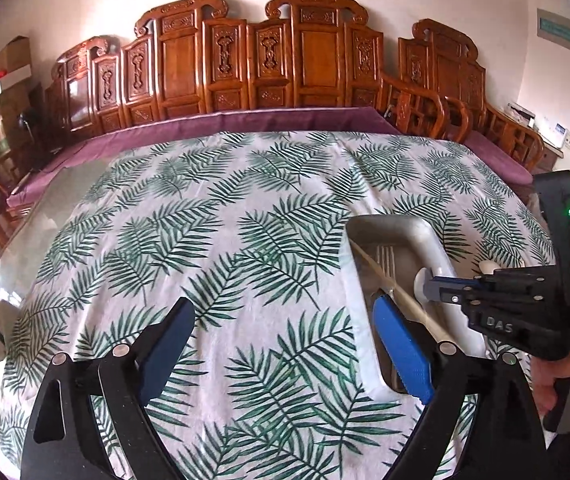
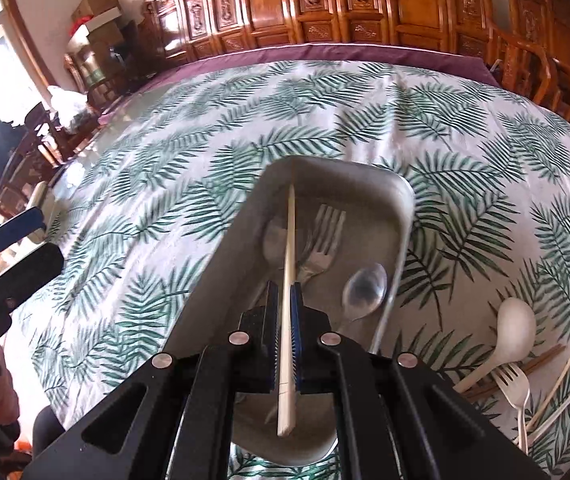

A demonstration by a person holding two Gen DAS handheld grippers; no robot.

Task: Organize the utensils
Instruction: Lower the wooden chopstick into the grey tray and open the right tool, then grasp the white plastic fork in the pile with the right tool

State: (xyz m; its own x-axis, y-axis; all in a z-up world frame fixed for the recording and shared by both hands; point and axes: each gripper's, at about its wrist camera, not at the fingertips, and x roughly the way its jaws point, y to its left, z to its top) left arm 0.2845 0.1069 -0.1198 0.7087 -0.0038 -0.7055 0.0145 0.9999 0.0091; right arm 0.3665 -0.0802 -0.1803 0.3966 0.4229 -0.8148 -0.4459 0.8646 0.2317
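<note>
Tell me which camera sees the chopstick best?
The right wrist view: the chopstick runs nearly whole up the middle, pinched by the right gripper above the tray. The left wrist view shows only a slanted stretch of it.

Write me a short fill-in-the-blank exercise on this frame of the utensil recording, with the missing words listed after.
1. The right hand-held gripper is shut on a pale ____.
2. The left hand-held gripper stands ____ and holds nothing.
3. The fork and the metal spoon lie inside the grey ____.
4. The white spoon lies on the tablecloth, ____ the tray.

Missing words: chopstick; open; tray; outside
</note>
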